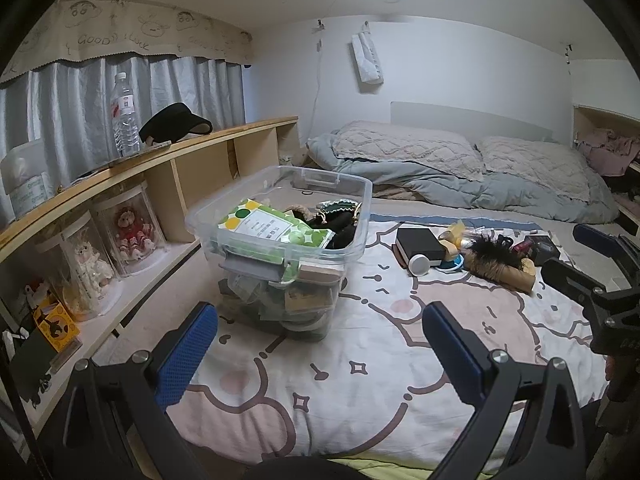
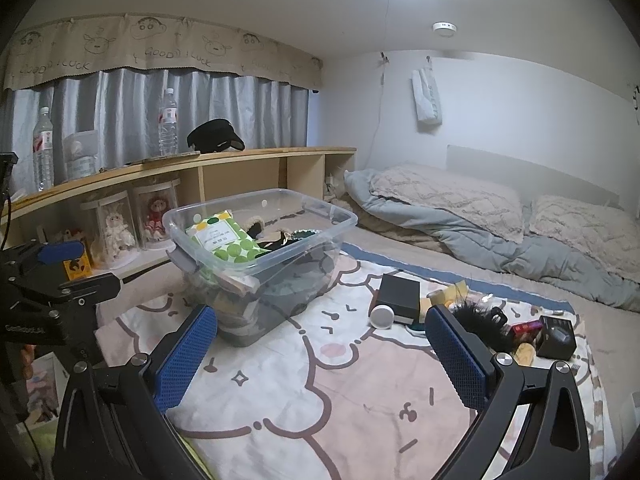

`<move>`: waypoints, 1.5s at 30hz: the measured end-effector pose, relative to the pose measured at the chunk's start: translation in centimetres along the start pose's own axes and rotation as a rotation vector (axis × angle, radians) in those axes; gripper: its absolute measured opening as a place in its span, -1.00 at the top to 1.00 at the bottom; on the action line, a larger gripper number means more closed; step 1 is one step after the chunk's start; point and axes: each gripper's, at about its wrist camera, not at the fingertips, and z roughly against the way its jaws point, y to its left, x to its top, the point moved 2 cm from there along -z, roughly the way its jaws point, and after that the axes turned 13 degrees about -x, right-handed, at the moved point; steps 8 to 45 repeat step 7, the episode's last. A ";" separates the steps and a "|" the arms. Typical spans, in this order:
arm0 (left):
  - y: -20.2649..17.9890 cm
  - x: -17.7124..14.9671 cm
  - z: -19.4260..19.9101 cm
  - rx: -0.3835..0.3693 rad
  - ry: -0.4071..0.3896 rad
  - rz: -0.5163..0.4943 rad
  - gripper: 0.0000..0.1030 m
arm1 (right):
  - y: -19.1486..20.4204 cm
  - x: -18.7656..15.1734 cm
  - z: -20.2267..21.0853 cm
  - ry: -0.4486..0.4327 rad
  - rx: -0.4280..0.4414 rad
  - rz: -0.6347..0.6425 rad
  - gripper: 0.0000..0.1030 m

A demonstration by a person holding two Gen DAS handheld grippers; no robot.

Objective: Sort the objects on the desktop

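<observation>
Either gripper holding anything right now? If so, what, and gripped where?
Nothing held. The left gripper and right gripper both stand open over the blanket, with nothing between the blue pads; the clear bin sits untouched.

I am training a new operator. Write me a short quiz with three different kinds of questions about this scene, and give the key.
1. True or false: both grippers, the left gripper and the right gripper, are open and hold nothing.
2. Multiple choice: the green dotted packet lies A) on the blanket, B) in the clear bin, C) on the shelf.
3. Fill in: the small white cylinder lies on its side, touching the black ____.

Key: 1 true; 2 B; 3 box.
</observation>
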 end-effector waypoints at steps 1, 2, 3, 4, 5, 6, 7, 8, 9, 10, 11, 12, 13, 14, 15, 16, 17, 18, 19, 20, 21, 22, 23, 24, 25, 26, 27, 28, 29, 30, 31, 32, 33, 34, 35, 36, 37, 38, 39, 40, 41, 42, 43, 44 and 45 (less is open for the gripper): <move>0.0 0.0 0.0 -0.003 -0.001 0.003 -1.00 | 0.0 0.0 0.0 0.000 0.000 -0.001 -1.00; 0.0 0.0 0.0 -0.005 -0.002 0.007 -0.99 | 0.0 0.0 0.0 0.000 0.000 -0.001 -1.00; -0.1 0.0 0.0 -0.006 -0.002 0.008 -0.99 | 0.0 0.0 0.0 0.001 0.000 0.000 -1.00; -0.1 0.0 -0.1 -0.005 -0.001 0.008 -0.99 | 0.0 0.0 0.0 0.001 0.001 -0.001 -1.00; -0.2 0.0 -0.1 -0.004 -0.001 0.008 -1.00 | 0.0 0.0 0.0 0.001 0.000 0.000 -1.00; -0.1 0.0 -0.1 -0.005 -0.001 0.007 -1.00 | 0.0 0.0 0.0 0.000 0.000 0.000 -1.00; -0.1 0.0 -0.1 -0.004 -0.001 0.008 -1.00 | -0.1 0.0 0.0 0.000 0.001 0.000 -1.00; -0.1 0.0 -0.1 -0.004 -0.001 0.008 -1.00 | -0.1 0.0 0.0 0.000 0.001 0.000 -1.00; -0.1 0.0 -0.1 -0.004 -0.001 0.008 -1.00 | -0.1 0.0 0.0 0.000 0.001 0.000 -1.00; -0.1 0.0 -0.1 -0.004 -0.001 0.008 -1.00 | -0.1 0.0 0.0 0.000 0.001 0.000 -1.00; -0.1 0.0 -0.1 -0.004 -0.001 0.008 -1.00 | -0.1 0.0 0.0 0.000 0.001 0.000 -1.00; -0.1 0.0 -0.1 -0.004 -0.001 0.008 -1.00 | -0.1 0.0 0.0 0.000 0.001 0.000 -1.00; -0.1 0.0 -0.1 -0.004 -0.001 0.008 -1.00 | -0.1 0.0 0.0 0.000 0.001 0.000 -1.00; -0.1 0.0 -0.1 -0.004 -0.001 0.008 -1.00 | -0.1 0.0 0.0 0.000 0.001 0.000 -1.00; -0.1 0.0 -0.1 -0.004 -0.001 0.008 -1.00 | -0.1 0.0 0.0 0.000 0.001 0.000 -1.00; -0.1 0.0 -0.1 -0.004 -0.001 0.008 -1.00 | -0.1 0.0 0.0 0.000 0.001 0.000 -1.00; -0.1 0.0 -0.1 -0.004 -0.001 0.008 -1.00 | -0.1 0.0 0.0 0.000 0.001 0.000 -1.00; -0.1 0.0 -0.1 -0.004 -0.001 0.008 -1.00 | -0.1 0.0 0.0 0.000 0.001 0.000 -1.00; -0.1 0.0 -0.1 -0.004 -0.001 0.008 -1.00 | -0.1 0.0 0.0 0.000 0.001 0.000 -1.00; -0.1 0.0 -0.1 -0.004 -0.001 0.008 -1.00 | -0.1 0.0 0.0 0.000 0.001 0.000 -1.00; -0.1 0.0 -0.1 -0.004 -0.001 0.008 -1.00 | -0.1 0.0 0.0 0.000 0.001 0.000 -1.00; -0.1 0.0 -0.1 -0.004 -0.001 0.008 -1.00 | -0.1 0.0 0.0 0.000 0.001 0.000 -1.00; -0.1 0.0 -0.1 -0.004 -0.001 0.008 -1.00 | -0.1 0.0 0.0 0.000 0.001 0.000 -1.00; -0.1 0.0 -0.1 -0.004 -0.001 0.008 -1.00 | -0.1 0.0 0.0 0.000 0.001 0.000 -1.00; -0.1 0.0 -0.1 -0.004 -0.001 0.008 -1.00 | -0.1 0.0 0.0 0.000 0.001 0.000 -1.00; -0.1 0.0 -0.1 -0.004 -0.001 0.008 -1.00 | -0.1 0.0 0.0 0.000 0.001 0.000 -1.00; -0.1 0.0 -0.1 -0.004 -0.001 0.008 -1.00 | -0.1 0.0 0.0 0.000 0.001 0.000 -1.00; -0.1 0.0 -0.1 -0.004 -0.001 0.008 -1.00 | -0.1 0.0 0.0 0.000 0.001 0.000 -1.00; -0.1 0.0 -0.1 -0.004 -0.001 0.008 -1.00 | -0.1 0.0 0.0 0.000 0.001 0.000 -1.00; -0.1 0.0 -0.1 -0.004 -0.001 0.008 -1.00 | -0.1 0.0 0.0 0.000 0.001 0.000 -1.00; -0.1 0.0 -0.1 -0.004 -0.001 0.008 -1.00 | -0.1 0.0 0.0 0.000 0.001 0.000 -1.00; -0.1 0.0 -0.1 -0.004 -0.001 0.008 -1.00 | -0.1 0.0 0.0 0.000 0.001 0.000 -1.00; -0.1 0.0 -0.1 -0.004 -0.001 0.008 -1.00 | -0.1 0.0 0.0 0.000 0.001 0.000 -1.00; -0.1 0.0 -0.1 -0.004 -0.001 0.008 -1.00 | -0.1 0.0 0.0 0.000 0.001 0.000 -1.00; -0.1 0.0 -0.1 -0.004 -0.001 0.008 -1.00 | -0.1 0.0 0.0 0.000 0.001 0.000 -1.00; -0.1 0.0 -0.1 -0.004 -0.001 0.008 -1.00 | -0.1 0.0 0.0 0.000 0.001 0.000 -1.00; -0.1 0.0 -0.1 -0.004 -0.001 0.008 -1.00 | -0.1 0.0 0.0 0.000 0.001 0.000 -1.00; -0.1 0.0 -0.1 -0.004 -0.001 0.008 -1.00 | -0.1 0.0 0.0 0.000 0.001 0.000 -1.00; -0.1 0.0 -0.1 -0.004 -0.001 0.008 -1.00 | -0.1 0.0 0.0 0.000 0.001 0.000 -1.00; -0.1 0.0 -0.1 -0.004 -0.001 0.008 -1.00 | -0.1 0.0 0.0 0.000 0.001 0.000 -1.00; -0.1 0.0 -0.1 -0.004 -0.001 0.008 -1.00 | -0.1 0.0 0.0 0.000 0.001 0.000 -1.00; -0.1 0.0 -0.1 -0.004 -0.001 0.008 -1.00 | -0.1 0.0 0.0 0.000 0.001 0.000 -1.00; -0.1 0.0 -0.1 -0.004 -0.001 0.008 -1.00 | -0.1 0.0 0.0 0.000 0.001 0.000 -1.00; -0.1 0.0 -0.1 -0.004 -0.001 0.008 -1.00 | -0.1 0.0 0.0 0.000 0.001 0.000 -1.00; -0.1 0.0 -0.1 -0.004 -0.001 0.008 -1.00 | -0.1 0.0 0.0 0.000 0.001 0.000 -1.00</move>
